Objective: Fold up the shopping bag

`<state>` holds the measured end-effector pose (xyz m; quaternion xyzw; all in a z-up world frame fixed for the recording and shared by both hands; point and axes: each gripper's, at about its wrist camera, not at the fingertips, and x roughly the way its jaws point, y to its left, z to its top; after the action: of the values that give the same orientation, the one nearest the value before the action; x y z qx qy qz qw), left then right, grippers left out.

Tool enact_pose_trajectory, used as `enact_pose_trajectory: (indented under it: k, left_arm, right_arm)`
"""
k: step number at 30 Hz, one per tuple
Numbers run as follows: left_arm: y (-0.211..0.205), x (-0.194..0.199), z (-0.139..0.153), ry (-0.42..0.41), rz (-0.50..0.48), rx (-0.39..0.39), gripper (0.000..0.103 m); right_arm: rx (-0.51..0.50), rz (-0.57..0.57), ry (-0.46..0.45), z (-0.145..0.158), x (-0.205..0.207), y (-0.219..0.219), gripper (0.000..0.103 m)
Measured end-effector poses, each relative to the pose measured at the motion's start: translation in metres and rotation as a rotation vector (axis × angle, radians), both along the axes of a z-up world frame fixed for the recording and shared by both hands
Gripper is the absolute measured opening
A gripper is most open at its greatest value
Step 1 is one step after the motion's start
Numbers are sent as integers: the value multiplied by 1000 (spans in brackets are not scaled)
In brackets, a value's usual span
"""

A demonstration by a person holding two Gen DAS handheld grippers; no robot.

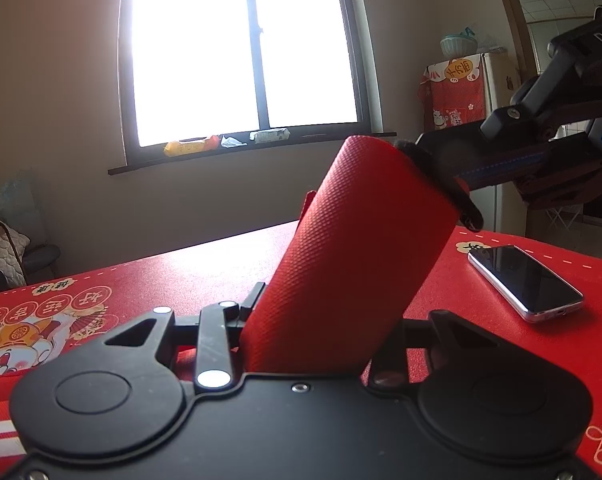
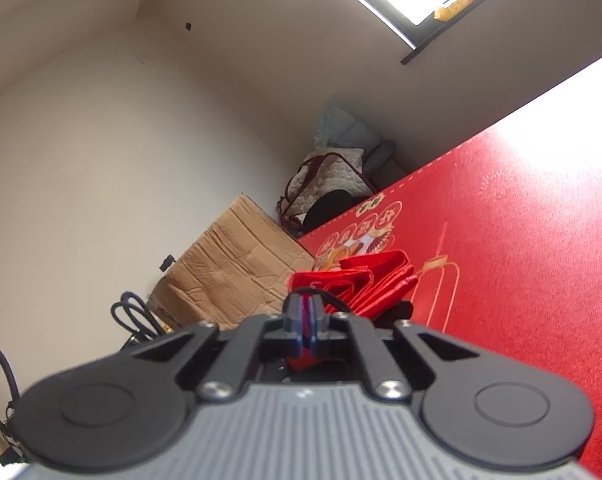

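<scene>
Beige walls [image 1: 53, 80], blown-out window [image 1: 245, 48] (sill cluttered), red-clothed table [image 1: 221, 264]

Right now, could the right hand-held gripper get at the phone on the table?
Probably not yet: the right hand-held gripper is pinched on the black strap of the rolled red bag. The phone lies uncovered just below it, so it would have to let go first.

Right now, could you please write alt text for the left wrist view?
A rolled red shopping bag stands tilted, its base in the left gripper, the right gripper at its top. A phone lies on the red tablecloth below a bright window.
</scene>
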<state>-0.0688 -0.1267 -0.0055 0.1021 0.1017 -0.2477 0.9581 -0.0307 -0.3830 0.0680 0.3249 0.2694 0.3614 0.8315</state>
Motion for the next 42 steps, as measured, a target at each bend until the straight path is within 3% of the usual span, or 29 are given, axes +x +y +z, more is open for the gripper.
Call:
enact_pose_trajectory:
  k: [9,11,12,14,18,21,24,26,29,32,34,37,42]
  left_arm:
    - [-3,-2,-1,-21,-18,8,36]
    - [-4,-3,-1,-29,-25,15,36]
    - [-5,-4,-1,-36,-35,20,36]
    - [-7,-6,-1,-50,-47,27,37]
    - [-7,-4,-1,-49,-45,11,37]
    - [-5,-1,-1,-36,-43,-7,37]
    - [-5,0,-2,-33,-44,-12,37]
    - [-1,-1,-3,-17,-43,-21,37]
    - [0,5,-3,14,-38,-35,37]
    - [2,7,-2,18,-36,-42,37]
    - [3,7,-2,16,-36,-43,37]
    - [7,8,-1,27,-40,-70,37]
    - [16,10,4,29,-57,-134,37]
  right_arm:
    - [68,-14,-23,-11,-4,-1,12]
    - [105,-29,-34,-14,-5,-2,27]
    - [135,-36,-43,-14,-7,-3,50]
    - [200,-57,-68,-17,-12,-8,68]
    - [302,-93,-107,-23,-23,-18,68]
    - [288,-104,-107,-23,-28,-23,68]
    - [206,-125,-107,-14,-33,-27,68]
    - [100,-124,-63,-1,-29,-26,68]
    - [-300,-126,41,43,-15,-5,65]
    - [-515,-77,23,78,-17,22,37]
    - [-576,-40,8,95,-21,39,29]
    - [-655,10,-12,118,-27,62,29]
    - [-680,-6,-25,135,-30,76,29]
